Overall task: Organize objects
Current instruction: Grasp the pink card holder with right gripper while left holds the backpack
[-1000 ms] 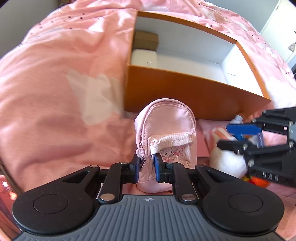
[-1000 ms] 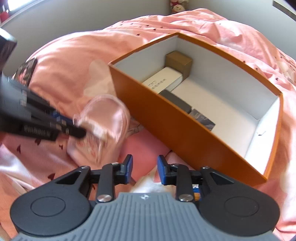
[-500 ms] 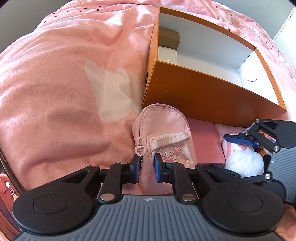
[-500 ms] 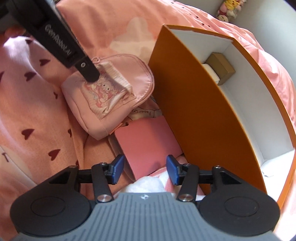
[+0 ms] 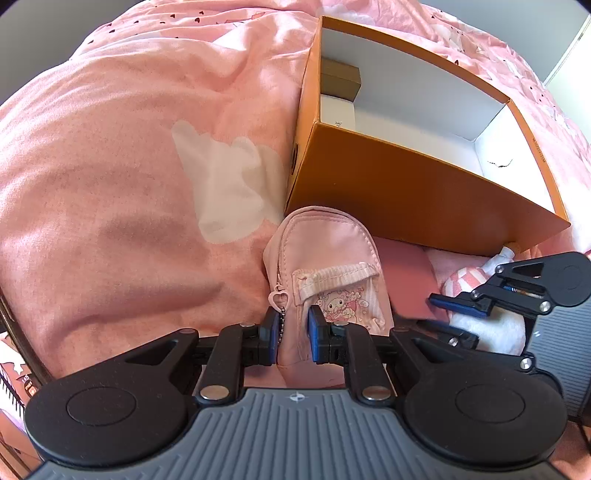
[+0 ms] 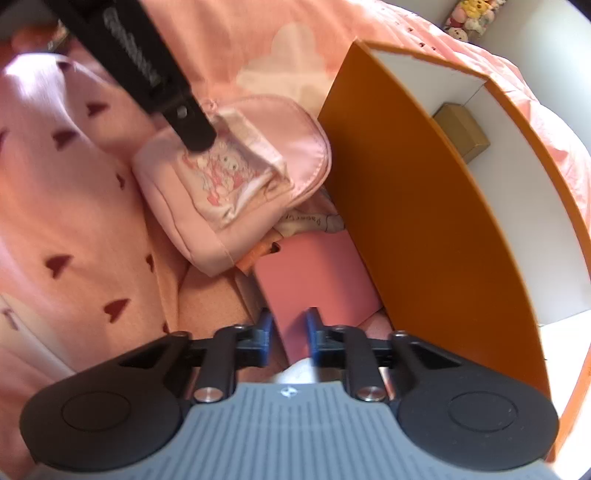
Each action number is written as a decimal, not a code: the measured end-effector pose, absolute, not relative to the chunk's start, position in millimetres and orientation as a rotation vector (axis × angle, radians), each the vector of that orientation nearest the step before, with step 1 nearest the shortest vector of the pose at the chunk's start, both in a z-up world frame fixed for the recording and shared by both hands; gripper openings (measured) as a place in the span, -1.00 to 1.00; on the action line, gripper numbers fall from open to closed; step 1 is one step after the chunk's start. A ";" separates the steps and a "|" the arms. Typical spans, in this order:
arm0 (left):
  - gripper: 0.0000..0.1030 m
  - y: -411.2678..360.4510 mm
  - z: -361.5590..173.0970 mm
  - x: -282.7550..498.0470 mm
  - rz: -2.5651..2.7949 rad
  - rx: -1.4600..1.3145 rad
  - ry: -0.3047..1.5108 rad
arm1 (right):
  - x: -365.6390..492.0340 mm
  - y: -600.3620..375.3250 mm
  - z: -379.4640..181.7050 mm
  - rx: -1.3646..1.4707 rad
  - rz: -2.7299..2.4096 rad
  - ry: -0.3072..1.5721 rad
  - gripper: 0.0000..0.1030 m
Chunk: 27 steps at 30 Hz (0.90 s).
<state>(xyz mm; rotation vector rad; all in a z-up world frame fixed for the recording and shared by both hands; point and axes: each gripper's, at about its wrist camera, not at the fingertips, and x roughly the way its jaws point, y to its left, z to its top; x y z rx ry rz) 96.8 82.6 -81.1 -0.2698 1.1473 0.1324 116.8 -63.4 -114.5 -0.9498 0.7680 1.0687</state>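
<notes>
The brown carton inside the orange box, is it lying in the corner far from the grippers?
Yes, the brown carton sits in the far corner of the orange box, against its white inner walls.

bed (image 5: pixel 110 184) — pink heart-print cover | wall (image 6: pixel 535 40) — pale grey | light — bright daylight

pink heart-print bedspread (image 5: pixel 129 184), plush toys (image 6: pixel 469 18)

We see the box (image 5: pixel 424 192) at upper right, on the bedspread (image 5: pixel 110 184). Two small cartons (image 5: pixel 340 77) sit in its far-left corner. The pouch (image 5: pixel 325 258) lies just below it, the card (image 5: pixel 406 280) to the pouch's right.
</notes>
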 end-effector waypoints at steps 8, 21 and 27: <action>-0.65 79.4 -73.4 91.3 0.131 -0.248 1.128 | 110.7 -73.4 -74.0 -0.886 1.049 0.681 -0.91; -0.65 66.7 -79.7 94.9 0.106 -0.196 1.124 | 162.7 -89.0 -47.3 -0.501 1.062 0.977 -1.00; -0.65 66.6 -84.9 100.0 0.104 -0.199 1.133 | 181.3 -88.3 -67.0 -0.457 0.939 0.982 -0.97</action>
